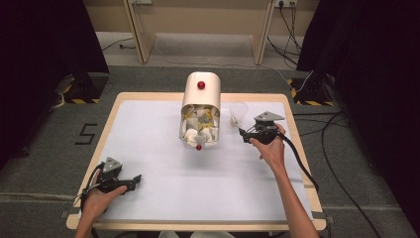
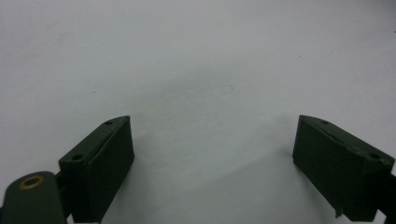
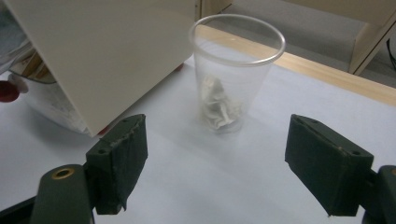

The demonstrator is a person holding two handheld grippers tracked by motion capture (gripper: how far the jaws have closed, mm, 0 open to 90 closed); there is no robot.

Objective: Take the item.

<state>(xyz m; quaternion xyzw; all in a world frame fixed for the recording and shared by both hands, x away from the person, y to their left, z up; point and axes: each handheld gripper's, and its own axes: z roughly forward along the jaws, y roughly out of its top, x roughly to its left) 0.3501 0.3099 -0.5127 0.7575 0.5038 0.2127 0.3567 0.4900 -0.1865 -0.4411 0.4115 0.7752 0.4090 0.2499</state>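
Right gripper hovers with jaws spread wide, nothing between them. Clear plastic cup stands upright straight ahead of the jaws, centred in the gap but a bit beyond the tips, not touched. 1 crumpled wrapper sits at the cup bottom. Cream bin lies to the left of the left jaw, near the cup, with its clear lid end toward the person; white and yellow scraps are inside.

Left gripper has jaws released, empty, only the bare white mat ahead of them.

Step looks like the approach to grasp the cup. Next move: push the right jaws forward until they straddle the cup wall, then close gently, since thin plastic will likely crush or tip.
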